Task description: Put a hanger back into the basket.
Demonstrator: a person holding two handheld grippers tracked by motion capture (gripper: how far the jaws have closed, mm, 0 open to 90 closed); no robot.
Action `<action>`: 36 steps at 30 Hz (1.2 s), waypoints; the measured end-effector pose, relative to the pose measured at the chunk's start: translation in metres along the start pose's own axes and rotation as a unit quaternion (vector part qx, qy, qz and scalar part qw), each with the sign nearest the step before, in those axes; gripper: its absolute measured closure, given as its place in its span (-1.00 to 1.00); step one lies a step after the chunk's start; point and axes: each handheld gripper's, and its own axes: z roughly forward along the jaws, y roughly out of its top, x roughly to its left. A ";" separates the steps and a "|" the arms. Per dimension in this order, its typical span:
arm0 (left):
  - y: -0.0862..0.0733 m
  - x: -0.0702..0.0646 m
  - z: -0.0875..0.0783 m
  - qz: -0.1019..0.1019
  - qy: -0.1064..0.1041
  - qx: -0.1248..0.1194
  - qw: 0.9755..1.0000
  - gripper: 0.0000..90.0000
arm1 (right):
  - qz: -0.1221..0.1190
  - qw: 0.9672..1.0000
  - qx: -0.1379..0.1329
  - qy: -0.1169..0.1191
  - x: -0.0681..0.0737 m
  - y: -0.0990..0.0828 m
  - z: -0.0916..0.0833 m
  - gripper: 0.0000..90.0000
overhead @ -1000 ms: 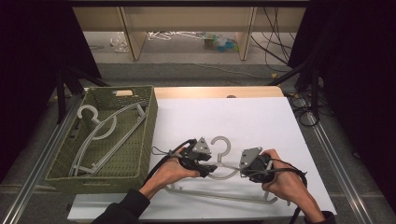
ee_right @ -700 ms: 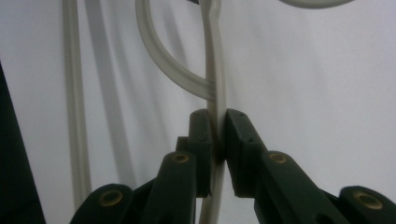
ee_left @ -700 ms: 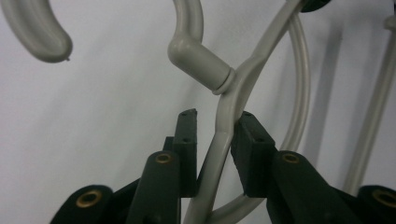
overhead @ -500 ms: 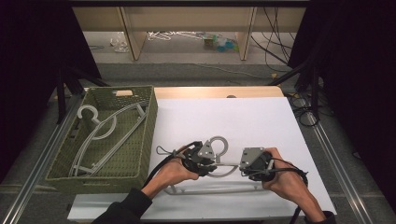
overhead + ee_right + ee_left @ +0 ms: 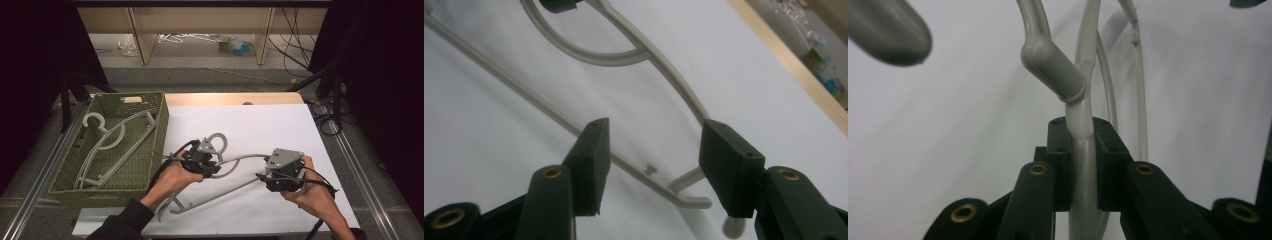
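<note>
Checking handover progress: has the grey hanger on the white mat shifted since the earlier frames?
Yes. The hanger, clamped in the left gripper, has swung: its hook end is nearer the green basket, its far end lower.

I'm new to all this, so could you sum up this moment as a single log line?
left gripper: shut on grey hanger, lifting one end | right gripper: fingers just opened, off the hanger | green basket: holds more hangers

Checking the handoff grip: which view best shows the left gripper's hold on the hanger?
The left gripper view: both pads press on the hanger just below its hook joint. The high view shows the left gripper at the hanger's neck, contact hidden. The right gripper view shows the hanger's far end between open jaws.
</note>
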 end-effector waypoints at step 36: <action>-0.031 0.117 -0.200 -0.172 0.126 -0.170 0.962 0.78 | 0.105 0.993 -0.022 0.058 0.011 -0.041 0.009 -0.27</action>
